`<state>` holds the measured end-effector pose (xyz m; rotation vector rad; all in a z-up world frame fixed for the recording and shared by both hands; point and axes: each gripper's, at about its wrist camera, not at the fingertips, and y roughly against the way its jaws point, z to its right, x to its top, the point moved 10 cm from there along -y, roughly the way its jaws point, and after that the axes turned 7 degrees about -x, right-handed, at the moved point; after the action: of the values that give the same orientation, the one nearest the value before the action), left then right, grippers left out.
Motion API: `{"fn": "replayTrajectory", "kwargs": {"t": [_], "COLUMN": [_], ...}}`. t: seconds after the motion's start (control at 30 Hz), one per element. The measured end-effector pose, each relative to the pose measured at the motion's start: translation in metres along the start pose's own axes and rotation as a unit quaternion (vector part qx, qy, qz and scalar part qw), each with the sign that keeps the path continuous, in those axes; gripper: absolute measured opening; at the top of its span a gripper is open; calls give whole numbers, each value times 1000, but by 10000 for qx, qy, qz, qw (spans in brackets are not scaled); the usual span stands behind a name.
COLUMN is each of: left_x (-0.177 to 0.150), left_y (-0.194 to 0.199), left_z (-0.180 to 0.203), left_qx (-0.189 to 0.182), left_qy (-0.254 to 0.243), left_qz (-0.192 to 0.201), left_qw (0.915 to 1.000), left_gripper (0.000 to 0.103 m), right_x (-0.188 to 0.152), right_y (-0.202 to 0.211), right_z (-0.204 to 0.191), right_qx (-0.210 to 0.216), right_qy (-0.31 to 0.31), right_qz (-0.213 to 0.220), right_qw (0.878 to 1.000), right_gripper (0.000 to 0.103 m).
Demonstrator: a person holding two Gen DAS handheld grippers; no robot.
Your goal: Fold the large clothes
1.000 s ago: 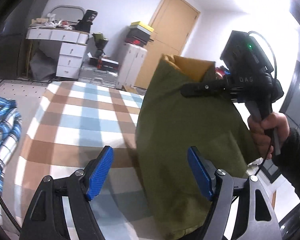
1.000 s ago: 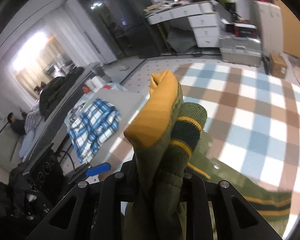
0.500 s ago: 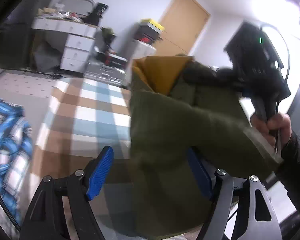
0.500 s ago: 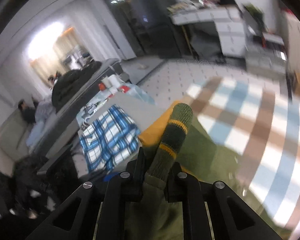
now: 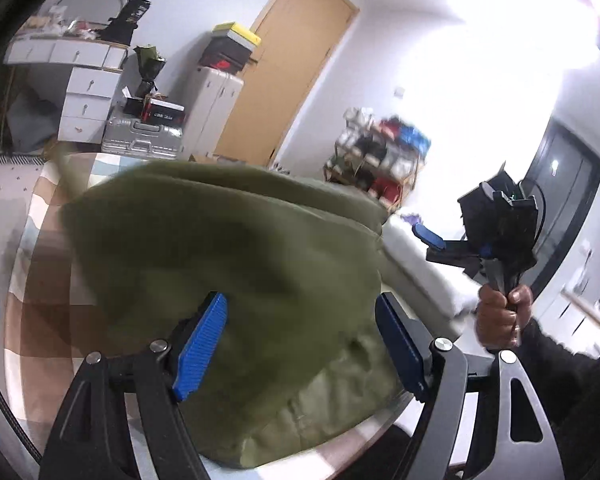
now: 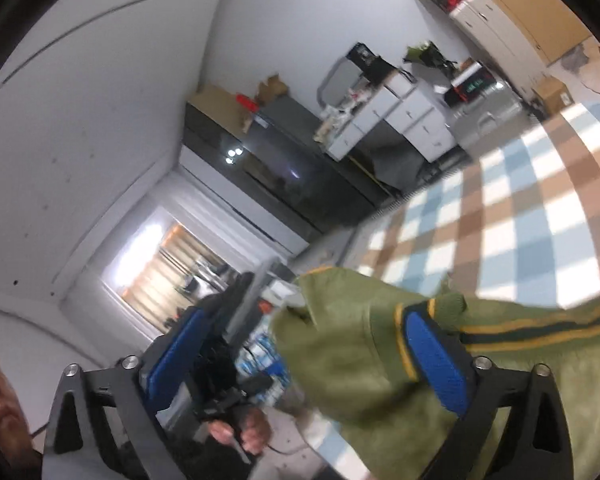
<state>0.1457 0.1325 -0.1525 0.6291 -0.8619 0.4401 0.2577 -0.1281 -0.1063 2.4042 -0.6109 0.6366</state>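
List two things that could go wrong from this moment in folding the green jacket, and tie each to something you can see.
1. The right gripper is opening beside the green jacket, so the released fold may land bunched on the checked cloth.
2. The left gripper stands open around the jacket without pinching it; nothing seems to pin that side, so it might slide off the near edge.

One olive jacket — two grippers — one checked cloth

Jacket on checked cloth, L gripper before it
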Motion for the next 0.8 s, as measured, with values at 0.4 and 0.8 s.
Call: {"fn": "replayTrajectory", "kwargs": {"t": [0.4, 0.8], "left_x": [-32, -26], "left_y": [24, 62], "left_z": [-25, -47], "left_qx": [512, 926], "left_qy": [442, 620], "left_qz": [-77, 363], "left_qw": [9977, 9931], "left_gripper": [72, 72], "right_x": [-88, -42], "right_y": [-99, -313], "right_z": [33, -15], "right_qx": [-550, -574], "right_qy": [-479, 300], "right_qz": [-708, -1728], "right_qw": [9948, 9828], "right_gripper": [103, 103]}}
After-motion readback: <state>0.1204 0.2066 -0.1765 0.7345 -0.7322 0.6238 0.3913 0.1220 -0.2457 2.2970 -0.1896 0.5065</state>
